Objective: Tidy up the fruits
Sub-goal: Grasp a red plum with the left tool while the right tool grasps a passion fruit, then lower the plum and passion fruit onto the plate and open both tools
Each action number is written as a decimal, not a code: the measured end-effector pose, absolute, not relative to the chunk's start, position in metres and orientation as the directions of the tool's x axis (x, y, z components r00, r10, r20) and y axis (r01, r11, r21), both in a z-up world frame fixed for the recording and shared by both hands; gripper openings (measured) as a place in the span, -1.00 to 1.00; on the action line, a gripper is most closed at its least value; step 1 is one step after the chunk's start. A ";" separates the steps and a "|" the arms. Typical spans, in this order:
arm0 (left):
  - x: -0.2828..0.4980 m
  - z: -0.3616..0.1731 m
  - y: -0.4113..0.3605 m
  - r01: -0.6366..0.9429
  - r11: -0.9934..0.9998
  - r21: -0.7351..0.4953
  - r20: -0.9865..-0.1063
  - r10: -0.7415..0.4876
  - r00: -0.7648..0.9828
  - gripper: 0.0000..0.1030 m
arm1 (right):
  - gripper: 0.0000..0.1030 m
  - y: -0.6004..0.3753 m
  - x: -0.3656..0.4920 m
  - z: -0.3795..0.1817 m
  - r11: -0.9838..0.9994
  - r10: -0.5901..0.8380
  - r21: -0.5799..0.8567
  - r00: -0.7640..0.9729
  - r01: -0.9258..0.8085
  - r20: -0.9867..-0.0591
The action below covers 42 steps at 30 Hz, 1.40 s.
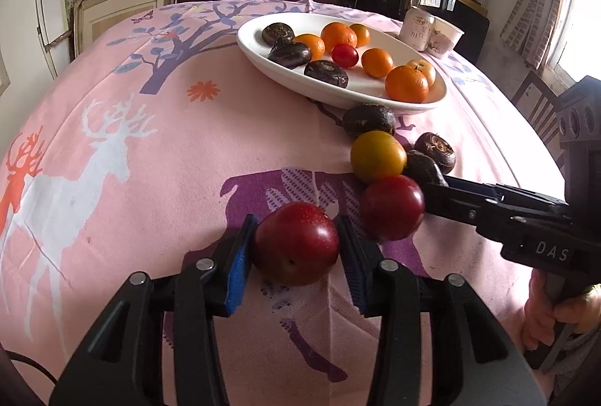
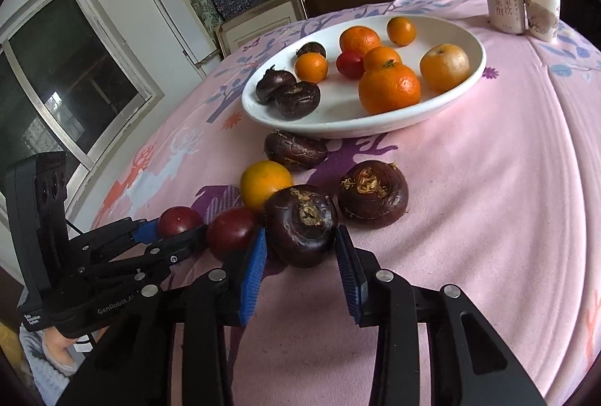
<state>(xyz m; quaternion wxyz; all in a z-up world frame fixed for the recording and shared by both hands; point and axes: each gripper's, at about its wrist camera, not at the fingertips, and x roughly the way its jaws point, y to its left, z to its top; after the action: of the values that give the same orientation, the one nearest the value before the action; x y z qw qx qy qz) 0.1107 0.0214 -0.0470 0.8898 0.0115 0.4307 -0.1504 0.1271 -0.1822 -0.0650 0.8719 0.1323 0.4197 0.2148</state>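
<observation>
the left gripper [image 1: 296,244] is clenched on a red plum [image 1: 296,243], its blue pads [image 1: 237,261] pressed against both sides of the fruit, low over the pink tablecloth [image 1: 157,158]. a second red plum [image 1: 392,207] lies just beside it, touching a yellow fruit [image 1: 378,156]. the right gripper [image 2: 302,248] has its jaws set around a dark water chestnut [image 2: 301,229]; the left pad touches it, but i cannot tell whether the right pad does, so whether it is gripped is unclear. another water chestnut [image 2: 372,193] sits just beside that one on the cloth, and a third [image 2: 295,149] lies against the rim of the white oval dish [image 2: 443,101]. the dish holds oranges, a small red fruit and more water chestnuts. a can [image 2: 504,6] and a paper cup [image 2: 541,13] stand beyond the dish.
</observation>
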 end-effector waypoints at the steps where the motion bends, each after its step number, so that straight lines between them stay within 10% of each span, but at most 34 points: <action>1: 0.111 -0.047 0.020 0.281 0.954 -0.106 -0.771 -0.257 0.583 -0.13 | -0.26 -0.183 0.128 -0.065 0.870 0.489 0.420 0.558 -0.259 -0.670; 42: 0.202 0.002 -0.069 0.358 0.933 -0.039 -0.675 -0.288 0.679 -0.22 | -0.28 -0.252 0.196 0.012 0.891 0.354 0.440 0.776 -0.110 -0.523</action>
<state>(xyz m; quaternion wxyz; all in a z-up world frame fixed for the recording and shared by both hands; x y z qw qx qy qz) 0.2017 -0.0686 0.0023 0.9149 0.0482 0.3598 -0.1765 0.1962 -0.2522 0.0120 0.9215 0.1966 0.3105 0.1257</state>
